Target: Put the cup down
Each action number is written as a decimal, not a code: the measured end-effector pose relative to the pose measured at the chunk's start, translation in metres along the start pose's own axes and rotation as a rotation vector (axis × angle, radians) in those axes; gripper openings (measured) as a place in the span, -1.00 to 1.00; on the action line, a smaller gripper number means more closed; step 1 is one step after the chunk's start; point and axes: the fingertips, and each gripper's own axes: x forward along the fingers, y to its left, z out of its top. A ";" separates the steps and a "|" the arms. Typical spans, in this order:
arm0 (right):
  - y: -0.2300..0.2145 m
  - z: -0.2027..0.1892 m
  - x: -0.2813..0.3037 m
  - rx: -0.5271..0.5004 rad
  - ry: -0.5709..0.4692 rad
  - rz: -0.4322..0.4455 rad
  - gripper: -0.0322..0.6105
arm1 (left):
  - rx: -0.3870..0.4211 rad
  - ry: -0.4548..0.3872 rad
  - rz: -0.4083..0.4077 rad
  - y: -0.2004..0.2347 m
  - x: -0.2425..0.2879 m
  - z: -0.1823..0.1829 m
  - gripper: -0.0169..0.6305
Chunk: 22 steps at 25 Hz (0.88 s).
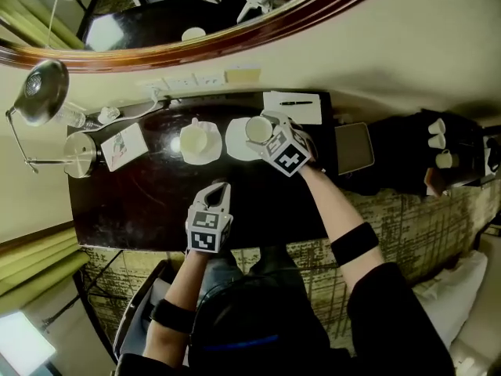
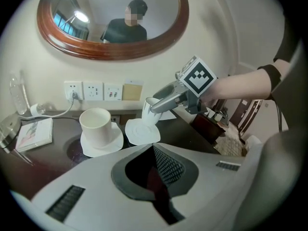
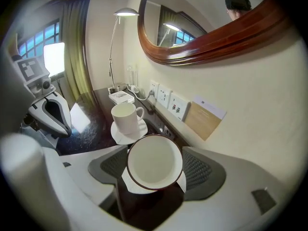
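The right claw [image 1: 268, 134] is clamped on a white cup [image 3: 154, 161] with a thin dark rim, its jaws standing wide on either side of the cup's wall. The cup sits low over an empty white saucer [image 2: 139, 134] on the dark desk [image 1: 141, 202]. Seen from the left gripper view, it leans a little, with its base at the saucer's far edge; whether the base touches the saucer cannot be told. Just to the left of this saucer is a second saucer [image 1: 210, 157] carrying a plain white cup with a handle [image 3: 125, 117], standing upright. The left claw [image 1: 218, 188] hovers over the front part of the desk, nearer the person and well apart from both saucers, its jaws pressed together with nothing between them. At the desk's left end stand a desk lamp [image 1: 43, 81] and a small printed card [image 1: 124, 146]. At the back right lies a white notepad [image 1: 292, 106] with a pen on it. A row of wall sockets [image 2: 94, 90] runs along the wall behind the desk, below an oval mirror [image 2: 110, 52] with a wooden frame. Off the desk's right end, a dark stand [image 1: 407, 151] holds several small white cups.
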 end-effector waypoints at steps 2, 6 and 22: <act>0.003 0.004 0.010 -0.024 -0.005 0.032 0.25 | -0.017 -0.002 0.011 0.005 -0.002 -0.003 -0.94; 0.008 0.006 0.025 -0.062 0.000 0.083 0.25 | -0.042 -0.001 0.028 0.016 -0.006 -0.010 -0.94; 0.019 -0.005 0.043 -0.068 0.046 0.149 0.27 | -0.078 -0.006 0.056 0.030 -0.008 -0.014 -0.94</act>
